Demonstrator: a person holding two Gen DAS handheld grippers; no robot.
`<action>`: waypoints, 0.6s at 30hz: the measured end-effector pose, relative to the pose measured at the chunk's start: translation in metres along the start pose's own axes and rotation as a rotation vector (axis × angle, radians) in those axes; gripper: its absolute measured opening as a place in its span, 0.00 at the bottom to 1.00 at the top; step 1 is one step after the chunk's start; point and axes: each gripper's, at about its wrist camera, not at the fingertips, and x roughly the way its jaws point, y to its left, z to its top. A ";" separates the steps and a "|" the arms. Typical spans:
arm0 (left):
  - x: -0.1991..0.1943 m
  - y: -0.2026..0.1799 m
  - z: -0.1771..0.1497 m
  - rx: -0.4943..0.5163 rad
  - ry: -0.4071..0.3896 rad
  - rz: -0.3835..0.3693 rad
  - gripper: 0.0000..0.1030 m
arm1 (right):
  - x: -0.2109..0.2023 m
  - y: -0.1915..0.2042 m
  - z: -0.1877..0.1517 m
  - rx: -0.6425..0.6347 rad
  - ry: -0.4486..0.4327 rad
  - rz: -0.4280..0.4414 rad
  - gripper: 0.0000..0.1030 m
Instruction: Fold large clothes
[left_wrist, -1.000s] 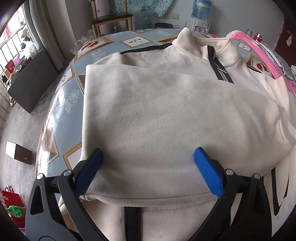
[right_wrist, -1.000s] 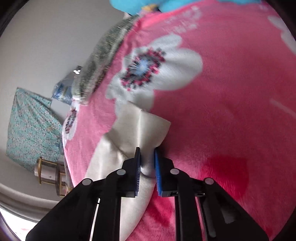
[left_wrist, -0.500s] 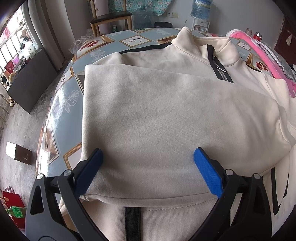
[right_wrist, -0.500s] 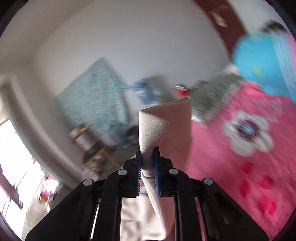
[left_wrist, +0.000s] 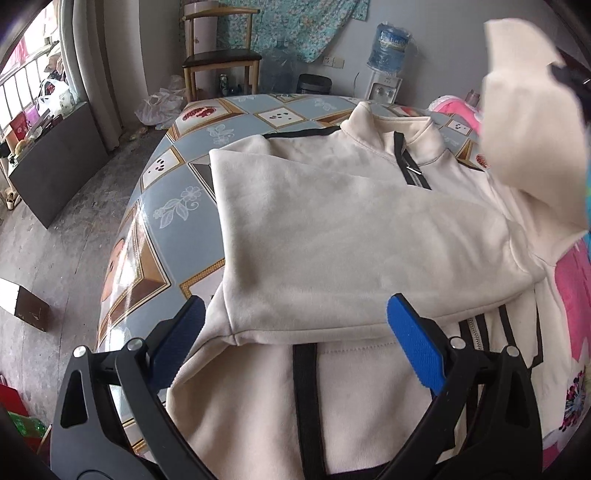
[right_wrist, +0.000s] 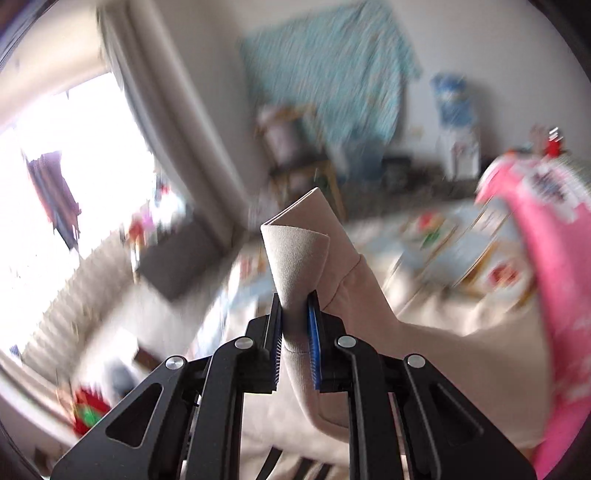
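Sleeve lifted off pink blanket, pinched in right tool; left tool wide

A wooden chair stands behind the patterned table.

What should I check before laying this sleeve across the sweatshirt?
1. Right hand-held gripper clamped on the cream ribbed sleeve cuff: ok.
2. Left hand-held gripper open, holding nothing: ok.
3. First folded sleeve lying flat on the cream zip-neck sweatshirt: ok.
4. Raised sleeve untwisted: cannot tell, blurred.
5. Pink flowered blanket off the sweatshirt: not ok, it touches the right edge.
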 end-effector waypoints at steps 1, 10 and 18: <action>-0.004 0.002 -0.001 -0.002 -0.010 -0.013 0.92 | 0.028 0.008 -0.015 -0.008 0.077 0.008 0.14; -0.002 0.003 0.006 -0.005 -0.019 -0.148 0.69 | 0.095 -0.012 -0.088 0.155 0.388 0.157 0.49; 0.055 -0.007 0.045 -0.077 0.080 -0.197 0.43 | -0.020 -0.091 -0.088 0.237 0.165 0.027 0.52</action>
